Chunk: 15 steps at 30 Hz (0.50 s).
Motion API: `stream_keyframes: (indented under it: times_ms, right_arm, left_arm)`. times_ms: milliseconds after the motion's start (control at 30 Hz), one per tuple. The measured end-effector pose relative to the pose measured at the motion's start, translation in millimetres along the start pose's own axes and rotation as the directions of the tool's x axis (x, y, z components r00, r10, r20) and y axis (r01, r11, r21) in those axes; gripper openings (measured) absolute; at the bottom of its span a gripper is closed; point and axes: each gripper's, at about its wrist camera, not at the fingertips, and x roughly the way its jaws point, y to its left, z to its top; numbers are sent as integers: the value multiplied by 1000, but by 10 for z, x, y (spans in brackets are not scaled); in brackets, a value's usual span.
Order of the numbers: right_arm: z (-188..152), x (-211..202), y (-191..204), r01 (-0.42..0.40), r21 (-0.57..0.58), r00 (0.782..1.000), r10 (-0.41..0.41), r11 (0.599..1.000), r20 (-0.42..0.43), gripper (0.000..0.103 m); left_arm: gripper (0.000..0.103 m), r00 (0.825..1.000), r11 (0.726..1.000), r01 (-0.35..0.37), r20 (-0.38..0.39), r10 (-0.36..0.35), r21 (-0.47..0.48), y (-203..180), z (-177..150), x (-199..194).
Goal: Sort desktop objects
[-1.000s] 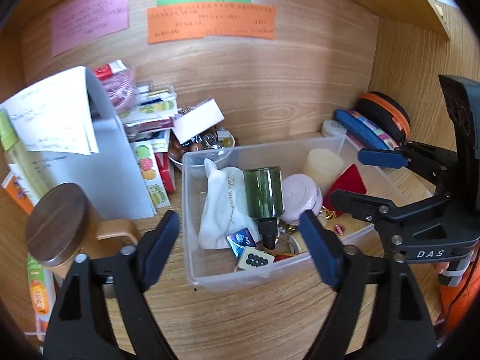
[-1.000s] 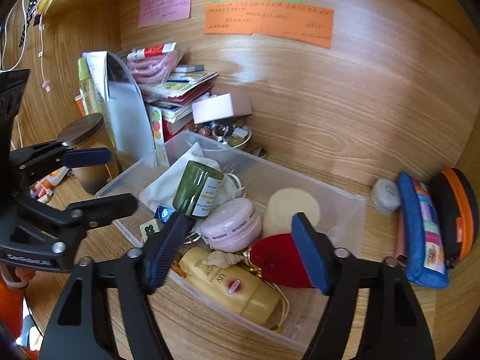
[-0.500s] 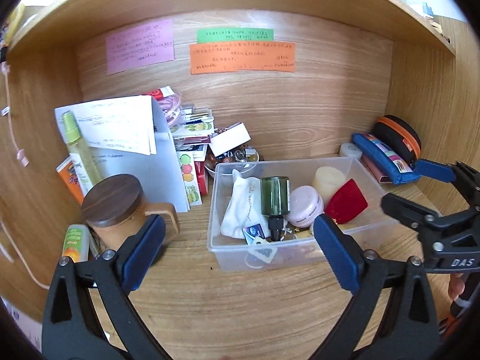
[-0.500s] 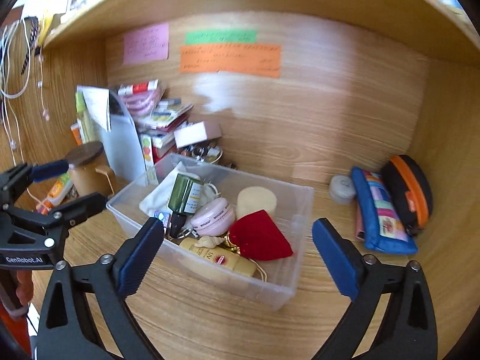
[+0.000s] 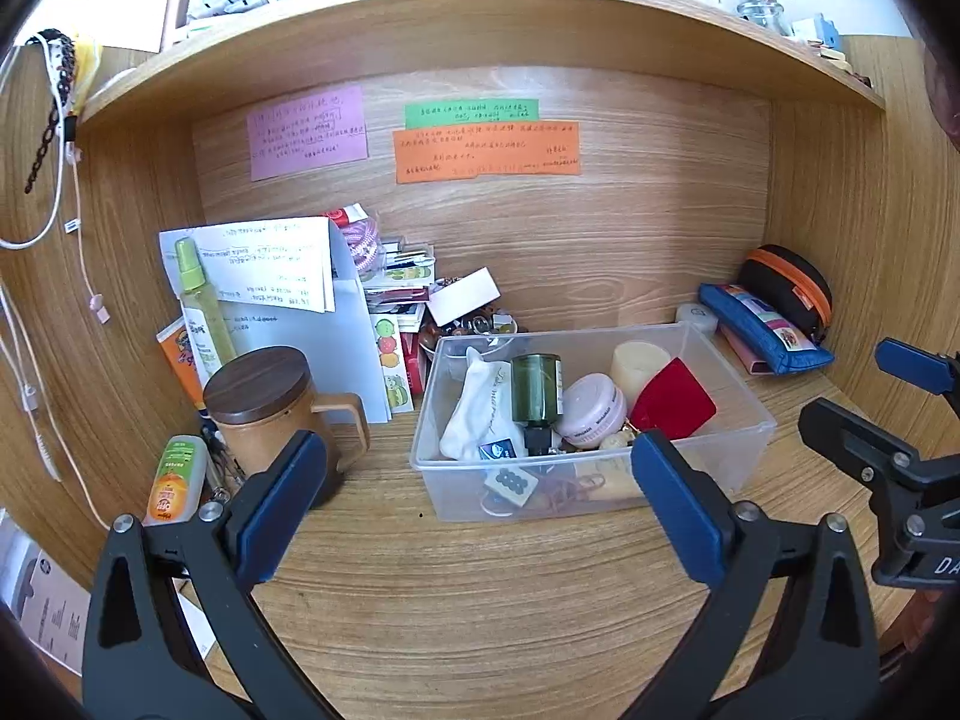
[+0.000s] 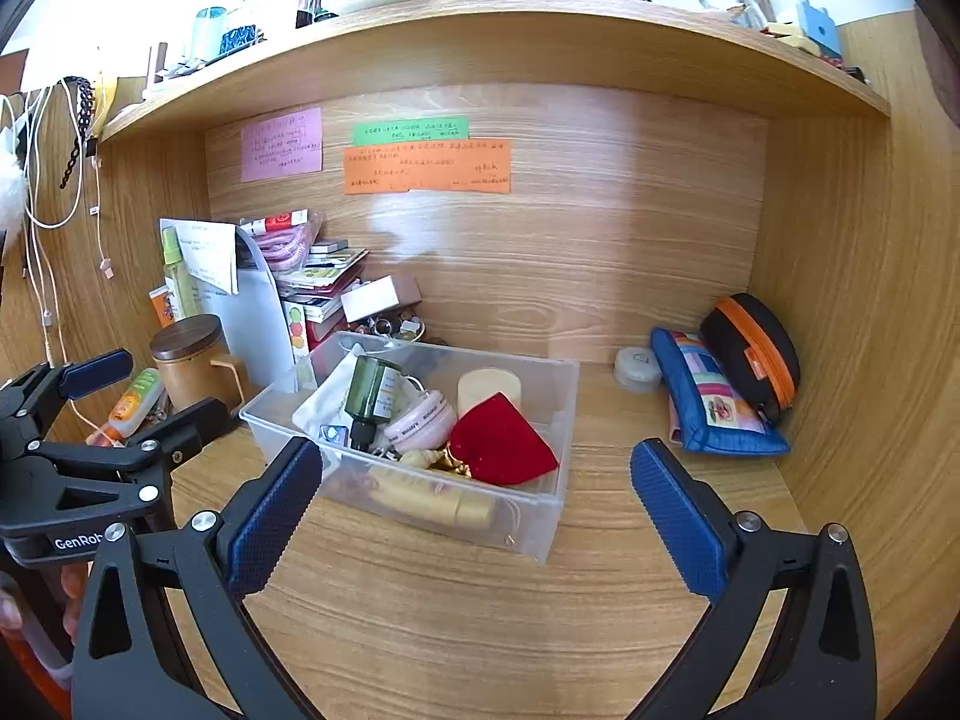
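Clear plastic bin (image 5: pixel 738 414) packed; both claws (image 5: pixel 474 492) (image 6: pixel 474 510) apparently empty.

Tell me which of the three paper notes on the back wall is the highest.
The green note, a narrow strip, sits highest. The orange note lies directly below it, and the pink note is apart, to their left, slightly lower.

3 wall notes (image 5: pixel 486 150), 2 pouches (image 5: pixel 762 324), 1 bin (image 5: pixel 738 420), 1 mug (image 5: pixel 270 402)

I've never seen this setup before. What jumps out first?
The clear bin mid-desk, crammed with a green bottle, a pink jar and a red pouch. Bright notes dot the back wall, and both grippers, left and right, hover open before the bin.
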Motion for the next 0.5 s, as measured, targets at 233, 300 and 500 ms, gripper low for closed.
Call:
stream_keyframes:
  times_ms: [233, 300, 500]
  right_arm:
    - [-62, -31, 4, 26, 2, 1000, -26, 1000, -11, 103]
    - [-76, -9, 5, 28, 2, 999, -28, 1000, -19, 103]
    - [-105, 57, -8, 28, 9, 999, -27, 1000, -37, 103]
  left_arm:
    - [103, 999, 1000, 31, 9, -31, -2, -18, -47, -34]
    - [103, 999, 999, 40, 13, -40, 2, -28, -59, -32]
    - [103, 999, 999, 42, 17, -42, -1, -37, -55, -23]
